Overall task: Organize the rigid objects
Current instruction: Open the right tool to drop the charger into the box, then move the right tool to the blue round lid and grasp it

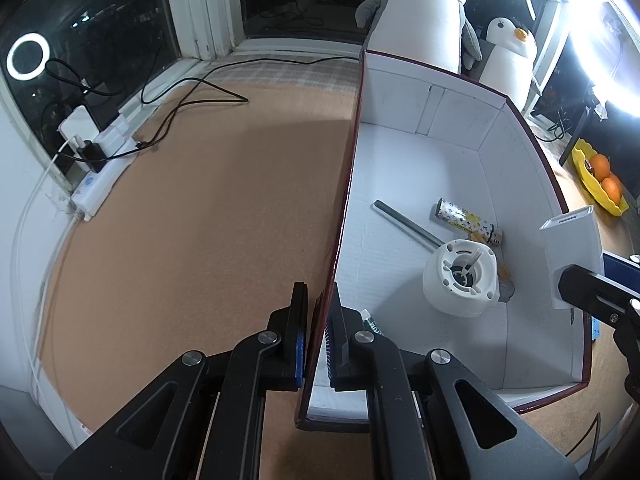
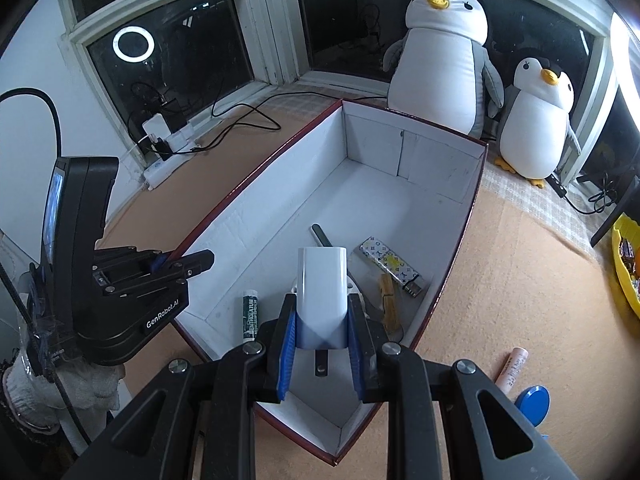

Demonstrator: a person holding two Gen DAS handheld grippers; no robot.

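Note:
A white-lined cardboard box [image 1: 420, 152] [image 2: 280, 200] with a dark red rim sits on the cork table. My left gripper [image 1: 318, 320] [image 2: 176, 262] is shut on the box's left wall. My right gripper [image 2: 322, 320] is shut on a white flat charger block [image 2: 322, 292], held above the box's near end; it also shows in the left wrist view [image 1: 574, 248]. Inside the box lie a white round device [image 1: 462, 276], a patterned lighter [image 1: 468, 220] [image 2: 394, 266], a grey flat stick [image 1: 404, 222] [image 2: 322, 236], a dark lip-balm tube [image 2: 250, 314] and a wooden clothespin [image 2: 388, 304].
Two plush penguins [image 2: 440, 60] [image 2: 536, 120] stand behind the box. A power strip with cables [image 1: 100, 160] [image 2: 168, 148] lies at the left window. A yellow bowl of oranges [image 1: 600, 176] is at the right. A pink tube [image 2: 512, 368] and a blue lid [image 2: 532, 402] lie right of the box.

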